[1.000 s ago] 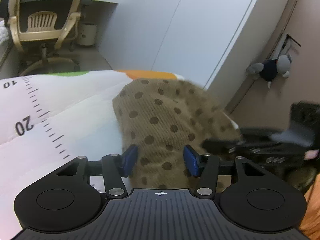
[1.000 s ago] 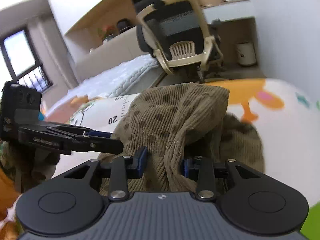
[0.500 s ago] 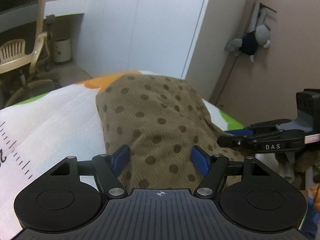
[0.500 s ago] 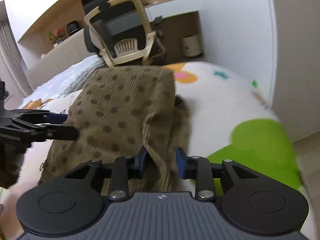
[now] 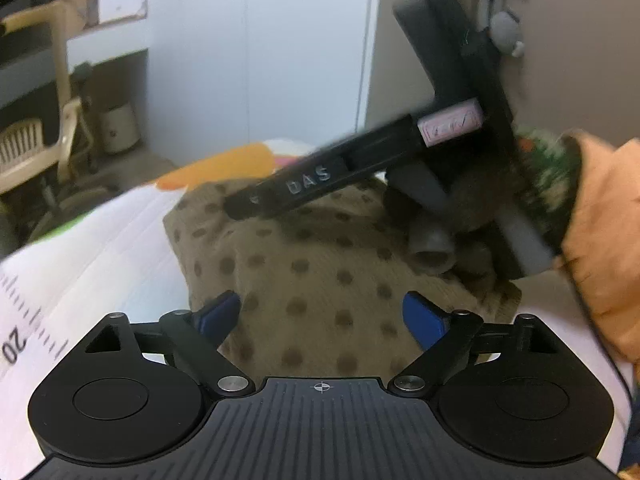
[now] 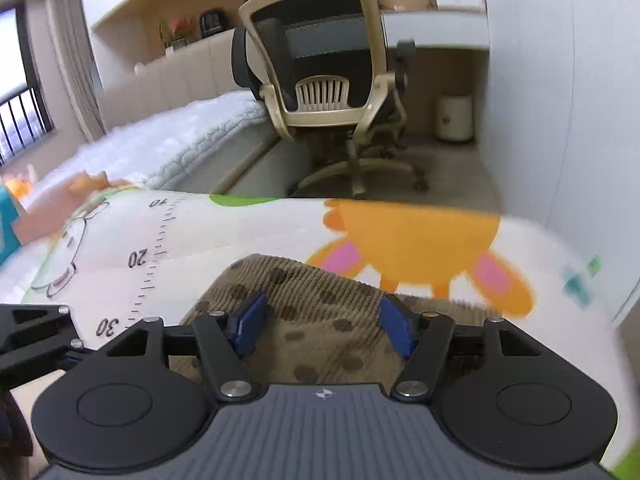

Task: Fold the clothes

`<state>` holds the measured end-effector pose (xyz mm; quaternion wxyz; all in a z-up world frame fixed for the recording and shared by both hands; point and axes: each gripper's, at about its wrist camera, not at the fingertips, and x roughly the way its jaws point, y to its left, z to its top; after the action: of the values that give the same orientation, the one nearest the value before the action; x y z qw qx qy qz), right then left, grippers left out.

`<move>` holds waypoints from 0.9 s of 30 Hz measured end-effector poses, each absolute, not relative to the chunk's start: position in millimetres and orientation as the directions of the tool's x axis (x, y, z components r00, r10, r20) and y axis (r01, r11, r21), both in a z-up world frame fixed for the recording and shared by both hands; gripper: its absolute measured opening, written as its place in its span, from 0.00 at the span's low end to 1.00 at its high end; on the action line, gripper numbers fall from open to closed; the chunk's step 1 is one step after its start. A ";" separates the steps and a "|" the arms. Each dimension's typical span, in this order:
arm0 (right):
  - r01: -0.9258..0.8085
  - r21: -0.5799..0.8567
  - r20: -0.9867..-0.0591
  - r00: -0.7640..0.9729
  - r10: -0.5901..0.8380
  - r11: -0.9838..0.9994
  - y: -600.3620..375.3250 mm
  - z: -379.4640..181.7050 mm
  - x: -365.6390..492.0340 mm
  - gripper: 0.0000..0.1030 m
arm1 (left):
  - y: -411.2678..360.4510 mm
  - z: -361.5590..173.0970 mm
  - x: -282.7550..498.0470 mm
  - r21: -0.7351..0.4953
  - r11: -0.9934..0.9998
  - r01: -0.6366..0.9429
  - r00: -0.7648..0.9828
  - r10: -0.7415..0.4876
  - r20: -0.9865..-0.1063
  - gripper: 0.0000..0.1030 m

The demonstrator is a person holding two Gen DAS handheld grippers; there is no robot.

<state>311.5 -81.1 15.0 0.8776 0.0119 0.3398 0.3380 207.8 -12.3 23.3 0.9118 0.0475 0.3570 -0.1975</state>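
Note:
The brown dotted garment [image 5: 312,276] lies bunched on the printed mat [image 5: 120,248]. My left gripper [image 5: 322,314] is open, its blue pads [image 5: 220,312] spread wide over the cloth's near edge and gripping nothing. In the right wrist view the same garment [image 6: 304,292] lies under my right gripper [image 6: 323,326], which is open with cloth showing between its pads [image 6: 396,330]. Seen from the left wrist view, the right gripper [image 5: 244,208] slants down over the garment's far side. A hand in a patterned glove [image 5: 548,176] with an orange sleeve [image 5: 600,232] holds it.
The mat [image 6: 240,236] carries a ruler print and an orange duck [image 6: 420,248]. An office chair [image 6: 320,64] stands beyond its far edge, beside a quilted bed [image 6: 180,144]. A small white bin [image 6: 454,118] and tall white cupboard doors [image 5: 260,52] are further off.
The right gripper has let go of the garment and opened; the cloth has dropped flat onto the mat. The left gripper's pads have spread wider. The right gripper has swung across in front of the left.

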 end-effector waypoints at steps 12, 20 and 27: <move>-0.514 0.132 -0.596 0.642 0.482 0.848 -136.4 -2.5 266.2 0.55 | -7.5 16.7 211.4 -0.095 0.927 0.364 0.655 -0.327 -0.681 0.96; -0.464 0.148 -0.578 0.676 0.457 0.873 -152.3 -11.7 241.1 0.59 | 52.7 23.7 228.6 -0.362 0.913 0.188 0.667 -0.389 -0.636 0.96; -0.382 -0.023 -0.588 0.752 0.296 0.924 -152.6 -6.9 198.8 0.71 | 41.3 1.1 254.5 -0.499 0.839 0.217 0.593 -0.519 -0.616 0.96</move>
<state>198.8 -152.6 -6.9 0.9333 -0.0711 0.3014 0.1817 254.5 41.3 1.1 0.8721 -0.1894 0.3988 -0.2112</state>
